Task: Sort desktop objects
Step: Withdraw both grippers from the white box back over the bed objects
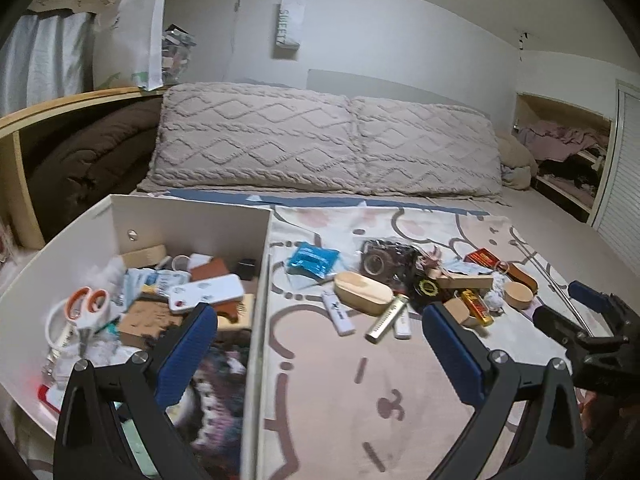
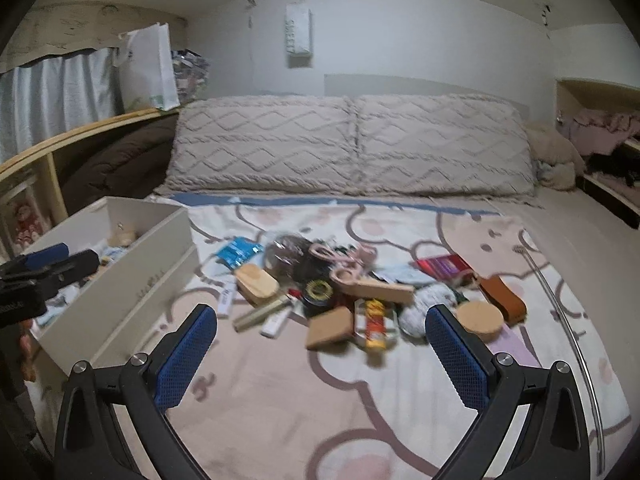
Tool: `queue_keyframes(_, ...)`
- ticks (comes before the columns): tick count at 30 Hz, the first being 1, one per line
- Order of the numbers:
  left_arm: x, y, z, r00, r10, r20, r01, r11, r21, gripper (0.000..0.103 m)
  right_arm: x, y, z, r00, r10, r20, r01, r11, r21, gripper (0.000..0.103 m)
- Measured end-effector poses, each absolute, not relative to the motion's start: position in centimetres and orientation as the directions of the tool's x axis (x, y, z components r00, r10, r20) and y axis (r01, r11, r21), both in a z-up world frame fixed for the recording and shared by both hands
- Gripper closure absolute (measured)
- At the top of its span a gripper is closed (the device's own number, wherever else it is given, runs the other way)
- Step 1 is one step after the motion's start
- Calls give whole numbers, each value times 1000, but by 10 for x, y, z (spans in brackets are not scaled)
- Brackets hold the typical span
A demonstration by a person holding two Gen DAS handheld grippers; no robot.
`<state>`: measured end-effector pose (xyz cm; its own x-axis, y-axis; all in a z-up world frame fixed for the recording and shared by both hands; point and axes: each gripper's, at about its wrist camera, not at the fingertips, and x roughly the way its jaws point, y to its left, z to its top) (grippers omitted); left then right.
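Observation:
A heap of small objects lies on the patterned blanket: a blue packet (image 1: 313,259), an oval wooden case (image 1: 363,293), a white lighter (image 1: 338,313), a silver comb (image 1: 387,319), a yellow-red packet (image 2: 375,323), a round wooden lid (image 2: 479,317) and a cardboard block (image 2: 330,327). My left gripper (image 1: 320,324) is open and empty, straddling the right wall of the white box (image 1: 258,304). My right gripper (image 2: 320,326) is open and empty, just short of the heap. The right gripper also shows in the left wrist view (image 1: 588,312).
The white box holds scissors (image 1: 85,312), a white phone case (image 1: 206,292) and other clutter. A thin metal rod (image 2: 568,312) lies on the right of the blanket. Two knit pillows (image 2: 352,148) lie behind. A wooden shelf (image 1: 60,104) stands at the left.

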<state>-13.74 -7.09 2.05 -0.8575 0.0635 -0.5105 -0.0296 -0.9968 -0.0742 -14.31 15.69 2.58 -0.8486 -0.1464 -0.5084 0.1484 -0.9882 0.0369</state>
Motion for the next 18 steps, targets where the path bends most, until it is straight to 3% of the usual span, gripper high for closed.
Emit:
queue_keyframes(5,-138,-44,14,-858,61,-510,-66,-998,-9,0,-141,172,10,-838,-124,-531,121,-992,41,0)
queue_keyframes(18,-141,0,-12,-840,141,-524,-133,-990,-52,0,-132,201,-21,-803,-167,-572,110,-985,132,0)
